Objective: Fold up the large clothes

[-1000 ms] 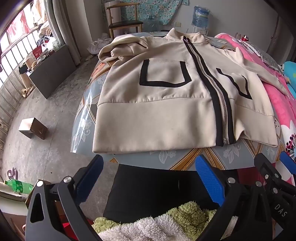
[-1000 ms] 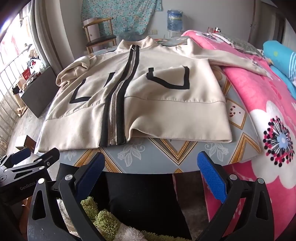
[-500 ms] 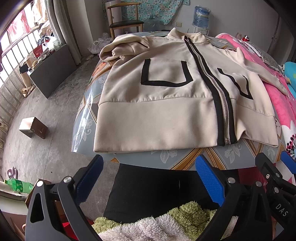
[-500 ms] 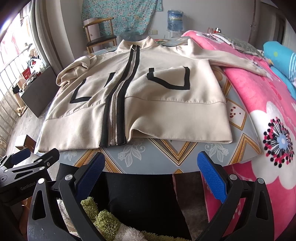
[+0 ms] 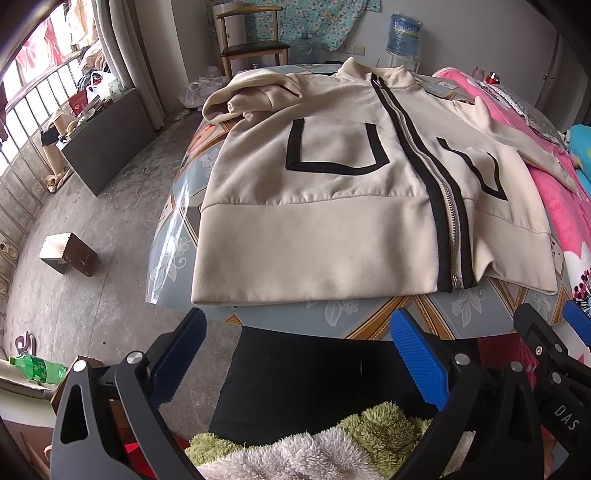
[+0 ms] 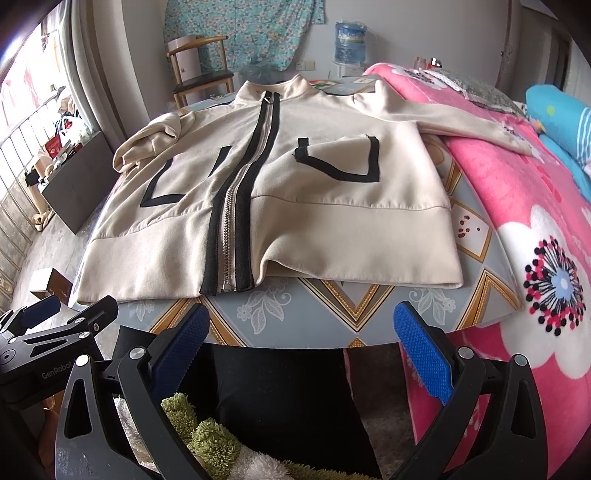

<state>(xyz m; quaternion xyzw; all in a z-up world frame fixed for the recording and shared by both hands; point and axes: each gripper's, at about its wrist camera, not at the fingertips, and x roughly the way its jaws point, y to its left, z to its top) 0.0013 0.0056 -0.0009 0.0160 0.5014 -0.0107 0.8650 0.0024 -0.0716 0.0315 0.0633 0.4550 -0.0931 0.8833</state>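
A cream zip-up jacket (image 5: 332, 192) with black trim lies flat, front up, on a patterned table (image 5: 369, 314); it also shows in the right wrist view (image 6: 295, 206). Its hem faces me. One sleeve is bunched at the far left (image 5: 247, 96); the other stretches right onto a pink blanket (image 6: 472, 118). My left gripper (image 5: 295, 354) is open and empty, just short of the hem. My right gripper (image 6: 301, 341) is open and empty, just short of the table's near edge. Each gripper shows at the edge of the other's view.
A pink flowered blanket (image 6: 535, 221) covers the bed on the right. A wooden chair (image 5: 251, 40) and a water bottle (image 5: 404, 31) stand behind the table. A small box (image 5: 68, 253) and a green bottle (image 5: 33, 369) lie on the floor at left. Fuzzy green-white fabric (image 5: 314, 443) is below the grippers.
Both grippers have crept slightly toward the jacket. The jacket has not moved and both grippers stay open.
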